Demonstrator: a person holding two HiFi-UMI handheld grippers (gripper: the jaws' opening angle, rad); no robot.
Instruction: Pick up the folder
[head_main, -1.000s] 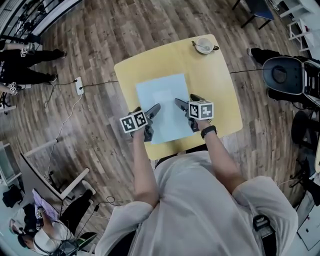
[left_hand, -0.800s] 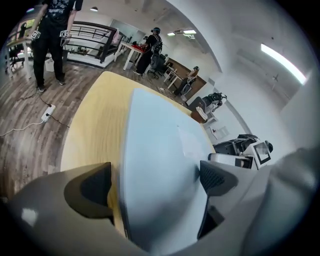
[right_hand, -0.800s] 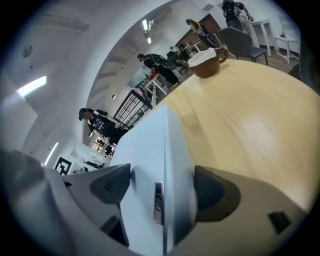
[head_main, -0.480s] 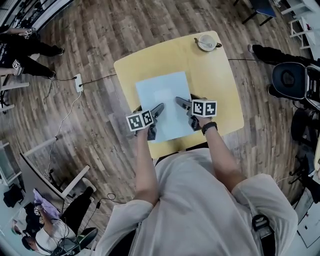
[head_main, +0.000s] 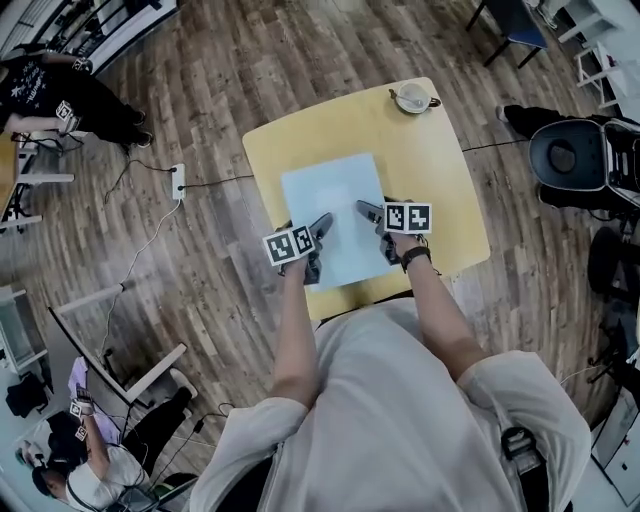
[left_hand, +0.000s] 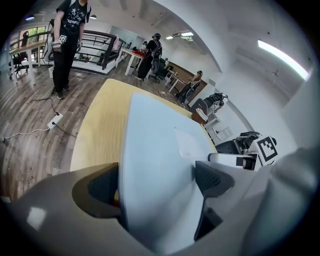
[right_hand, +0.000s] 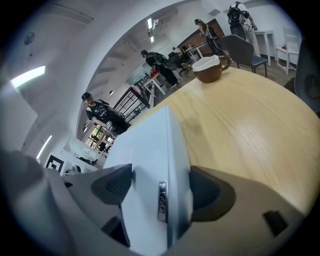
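Observation:
A pale blue folder (head_main: 335, 200) lies flat on the yellow table (head_main: 430, 170). My left gripper (head_main: 322, 225) is at the folder's near left edge. In the left gripper view the folder (left_hand: 155, 150) fills the gap of the left gripper (left_hand: 157, 182), whose jaws are closing; a sliver of table still shows beside one pad. My right gripper (head_main: 368, 212) is at the near right edge. In the right gripper view the right gripper (right_hand: 160, 187) has both pads against the folder's (right_hand: 150, 145) thick edge, around a metal clasp (right_hand: 161, 201).
A cup on a saucer (head_main: 411, 97) stands at the table's far corner, also the cup (right_hand: 210, 67) in the right gripper view. An office chair (head_main: 565, 155) is to the right, a power strip (head_main: 177, 180) with cable on the wooden floor to the left. People stand at the far left.
Both grippers stay at the folder's near sides. The head view has shifted a little, so the table sits slightly further right in the picture.

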